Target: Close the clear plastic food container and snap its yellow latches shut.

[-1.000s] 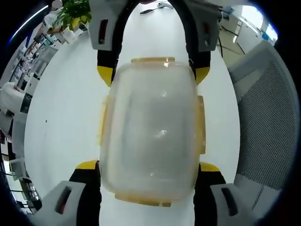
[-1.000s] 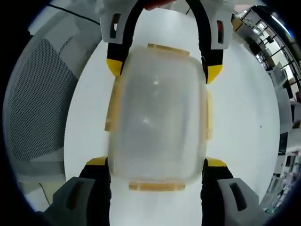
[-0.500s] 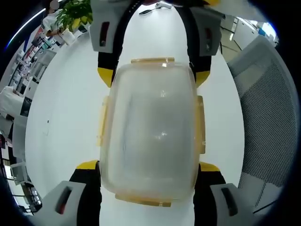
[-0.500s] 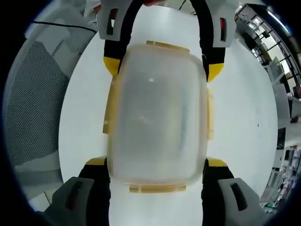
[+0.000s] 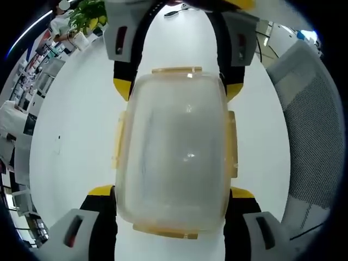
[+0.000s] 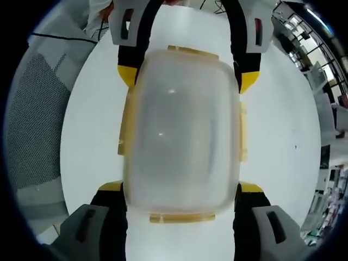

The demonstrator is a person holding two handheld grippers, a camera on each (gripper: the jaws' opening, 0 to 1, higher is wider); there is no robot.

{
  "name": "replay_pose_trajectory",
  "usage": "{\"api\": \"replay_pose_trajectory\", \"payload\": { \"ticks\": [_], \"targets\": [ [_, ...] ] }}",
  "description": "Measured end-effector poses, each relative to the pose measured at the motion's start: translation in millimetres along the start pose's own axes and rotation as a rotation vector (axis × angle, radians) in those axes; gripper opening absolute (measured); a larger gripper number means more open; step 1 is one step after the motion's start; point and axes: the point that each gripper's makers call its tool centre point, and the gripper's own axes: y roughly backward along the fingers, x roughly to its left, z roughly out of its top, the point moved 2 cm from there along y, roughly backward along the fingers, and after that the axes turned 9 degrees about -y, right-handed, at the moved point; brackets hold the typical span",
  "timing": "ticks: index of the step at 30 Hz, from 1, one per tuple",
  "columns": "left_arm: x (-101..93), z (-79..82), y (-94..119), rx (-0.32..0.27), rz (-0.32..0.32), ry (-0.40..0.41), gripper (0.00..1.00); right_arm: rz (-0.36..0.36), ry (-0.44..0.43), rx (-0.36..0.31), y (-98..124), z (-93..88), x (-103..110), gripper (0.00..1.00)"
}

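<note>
Sitting on the white bench (image 5: 70, 141), the clear food container (image 5: 176, 152) with its yellow latches (image 5: 175, 70) is squeezed end to end: left gripper (image 5: 173, 196) fingers clamp one end, right gripper (image 6: 180, 196) fingers clamp the other, pretty snug.

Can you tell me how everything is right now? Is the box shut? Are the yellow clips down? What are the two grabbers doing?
Box: lid on, held between both grippers above the white table.
Yellow clips: lying flat against the box sides; cannot tell if snapped.
Left gripper: fingers clamped on one end of the box.
Right gripper: fingers clamped on the other end.
</note>
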Motion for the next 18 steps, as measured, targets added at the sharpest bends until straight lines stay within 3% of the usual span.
{"api": "replay_pose_trajectory", "payload": {
  "ticks": [18],
  "targets": [
    [61.1,-2.8,-15,0.017,0.014,-0.042,0.79,-0.017,-0.041,0.011,-7,1.2,-57,0.79]
  ]
}}
